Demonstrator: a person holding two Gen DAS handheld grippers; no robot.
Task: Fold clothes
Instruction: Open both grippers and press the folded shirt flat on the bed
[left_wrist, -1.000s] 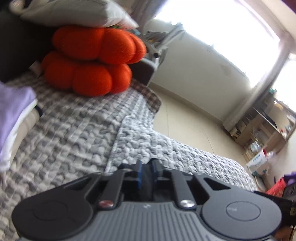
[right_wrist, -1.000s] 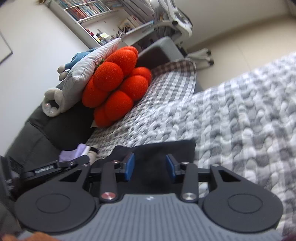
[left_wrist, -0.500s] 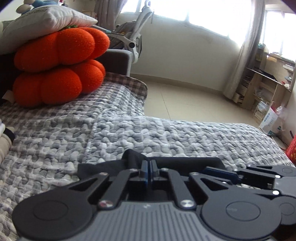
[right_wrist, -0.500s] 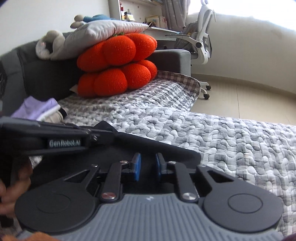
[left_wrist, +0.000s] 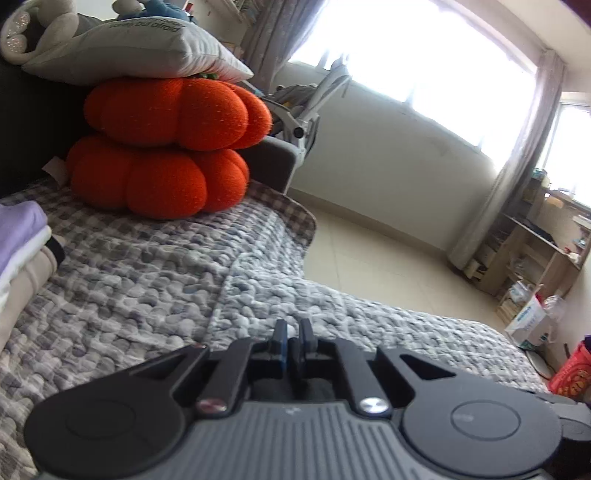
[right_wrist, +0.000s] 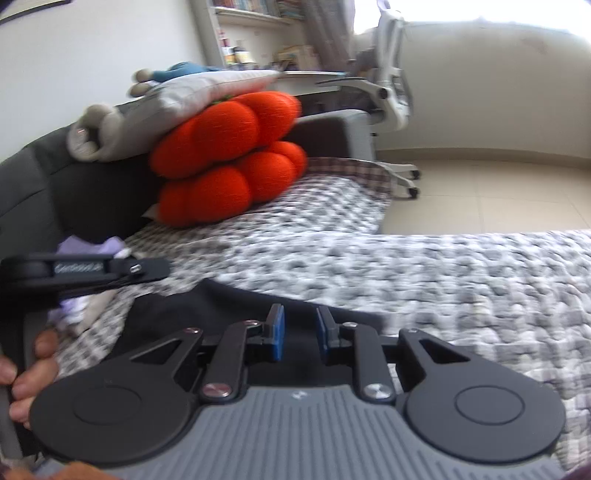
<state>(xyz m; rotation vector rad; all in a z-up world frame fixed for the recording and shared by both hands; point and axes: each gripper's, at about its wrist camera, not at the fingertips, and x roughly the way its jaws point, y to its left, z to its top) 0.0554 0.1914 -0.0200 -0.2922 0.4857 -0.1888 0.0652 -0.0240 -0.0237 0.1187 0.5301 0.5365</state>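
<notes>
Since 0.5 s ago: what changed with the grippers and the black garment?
Right gripper opened, from nearly shut, above the black garment. Left gripper stays shut on a dark fold and has tilted. Orange cushions and folded stack unchanged.

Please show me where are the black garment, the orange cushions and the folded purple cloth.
black garment (right_wrist: 207, 314): right wrist view, on its flat upper part.
orange cushions (left_wrist: 166, 147): left wrist view, where the two meet.
folded purple cloth (left_wrist: 16, 229): left wrist view, on its top layer.
</notes>
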